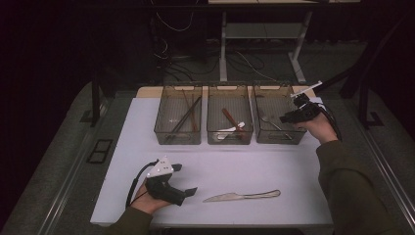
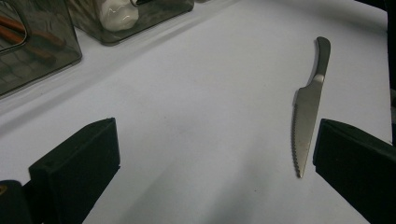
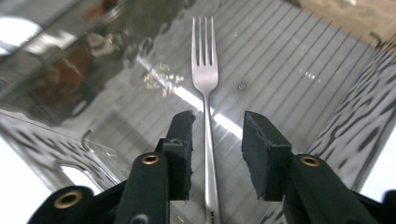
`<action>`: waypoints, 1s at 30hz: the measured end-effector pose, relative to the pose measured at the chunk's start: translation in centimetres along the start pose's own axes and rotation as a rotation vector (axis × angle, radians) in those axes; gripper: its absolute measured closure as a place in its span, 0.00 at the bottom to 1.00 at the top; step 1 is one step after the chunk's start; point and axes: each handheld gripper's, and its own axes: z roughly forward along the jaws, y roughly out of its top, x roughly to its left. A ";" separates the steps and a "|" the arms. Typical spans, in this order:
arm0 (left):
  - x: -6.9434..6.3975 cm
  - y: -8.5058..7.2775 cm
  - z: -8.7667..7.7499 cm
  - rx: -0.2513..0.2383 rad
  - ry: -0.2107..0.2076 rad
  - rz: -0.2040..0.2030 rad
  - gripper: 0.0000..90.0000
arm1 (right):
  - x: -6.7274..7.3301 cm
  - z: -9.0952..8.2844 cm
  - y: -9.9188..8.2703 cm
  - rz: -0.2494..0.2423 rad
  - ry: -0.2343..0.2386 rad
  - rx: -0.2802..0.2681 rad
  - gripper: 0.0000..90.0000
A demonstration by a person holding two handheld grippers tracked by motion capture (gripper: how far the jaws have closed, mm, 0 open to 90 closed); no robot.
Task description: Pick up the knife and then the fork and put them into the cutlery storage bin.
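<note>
one smooth steel fork (image 3: 206, 84); ribbed bin (image 3: 299, 56)

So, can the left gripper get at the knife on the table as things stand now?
Probably yes. The left gripper is open, and the knife lies flat on the bare white table just beside it, with nothing between them.

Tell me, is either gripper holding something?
No, nothing is held. The right gripper is open above the fork lying in the bin. The left gripper is open beside the knife.
</note>
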 end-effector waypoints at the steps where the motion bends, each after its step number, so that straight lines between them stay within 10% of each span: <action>1: 0.0 0.0 0.0 0.001 0.001 0.001 0.00 | 0.1 -0.3 -0.1 0.009 0.000 -0.017 0.66; 18: -0.3 0.0 0.2 0.004 0.049 0.009 0.02 | 4.9 -4.3 -2.9 -0.065 0.146 -0.168 0.62; 30: -0.2 -0.1 -0.1 0.014 0.061 0.007 0.02 | 8.5 -4.1 -4.9 -0.183 0.240 -0.139 0.94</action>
